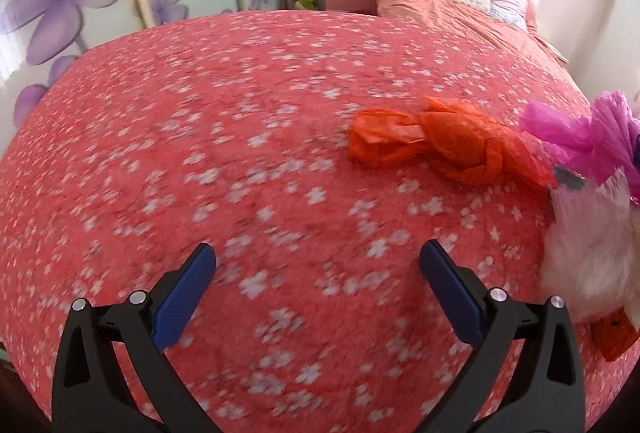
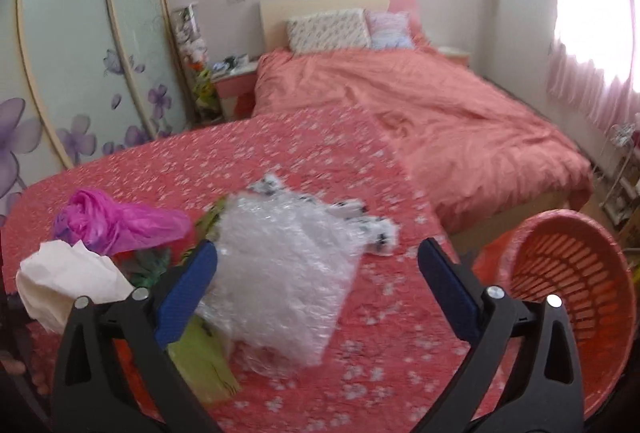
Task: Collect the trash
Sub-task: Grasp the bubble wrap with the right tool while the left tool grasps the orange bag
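1. Hovering over the flowered bedspread [image 2: 280, 153], the right gripper [image 2: 318, 261] is seen with its jaws spread wide and nothing pinched; the bubble wrap [image 2: 280, 273] lies between the blue pads and looks untouched by them, though blur makes contact at the left pad hard to rule out.
2. A pickup step is judged to be in hand: trash is scattered on the spread and none is held by either claw.
3. The basket [image 2: 568, 273] is found at the right edge of the right view, tipped with its mouth towards the camera, off the side of the bed; whether anything lies inside cannot be told.
4. More trash is spotted left of the wrap: a magenta bag [image 2: 116, 221], a white tissue [image 2: 68, 281] and a green sheet [image 2: 204, 365] partly under the wrap.
5. The left gripper [image 1: 318, 261] is held released too, angled down at bare spread, with an orange bag [image 1: 440, 145] lying ahead and to its right, well apart from the fingers.
6. Next, a lowering and a firm close on the wrap would be called for, then a swing right to the basket; the wrap is expected to crush and slip easily.
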`<move>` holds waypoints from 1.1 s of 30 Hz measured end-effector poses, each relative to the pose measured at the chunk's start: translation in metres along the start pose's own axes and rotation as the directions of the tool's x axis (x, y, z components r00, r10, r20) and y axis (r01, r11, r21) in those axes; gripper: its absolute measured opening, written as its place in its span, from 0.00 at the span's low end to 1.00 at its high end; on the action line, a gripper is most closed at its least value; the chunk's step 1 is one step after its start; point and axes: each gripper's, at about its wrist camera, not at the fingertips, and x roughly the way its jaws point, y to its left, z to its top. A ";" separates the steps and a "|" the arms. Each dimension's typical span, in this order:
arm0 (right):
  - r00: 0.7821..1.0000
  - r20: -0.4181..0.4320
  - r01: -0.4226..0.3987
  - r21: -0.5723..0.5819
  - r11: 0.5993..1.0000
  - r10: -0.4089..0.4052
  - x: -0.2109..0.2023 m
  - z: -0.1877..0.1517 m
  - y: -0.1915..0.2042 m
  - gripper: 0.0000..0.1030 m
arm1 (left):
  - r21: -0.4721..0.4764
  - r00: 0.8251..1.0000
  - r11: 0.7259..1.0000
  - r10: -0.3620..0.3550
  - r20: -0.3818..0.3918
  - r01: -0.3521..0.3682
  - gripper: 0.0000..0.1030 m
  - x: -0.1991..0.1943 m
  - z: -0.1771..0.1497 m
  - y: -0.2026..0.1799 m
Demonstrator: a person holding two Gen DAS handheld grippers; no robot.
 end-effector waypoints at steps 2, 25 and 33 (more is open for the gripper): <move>0.999 -0.043 0.012 -0.034 0.999 -0.013 0.017 -0.001 0.009 0.78 | -0.016 0.999 1.000 -0.019 0.038 0.020 0.98 -0.010 -0.003 0.008; 0.995 0.079 -0.071 0.070 0.995 0.066 -0.042 0.000 -0.035 0.10 | 0.145 0.988 0.980 -0.147 0.051 0.138 0.86 0.008 0.064 -0.061; 0.995 0.075 -0.068 0.060 0.996 0.064 -0.049 -0.008 -0.040 0.10 | 0.107 0.975 0.970 -0.223 0.022 0.219 0.25 0.018 0.052 -0.058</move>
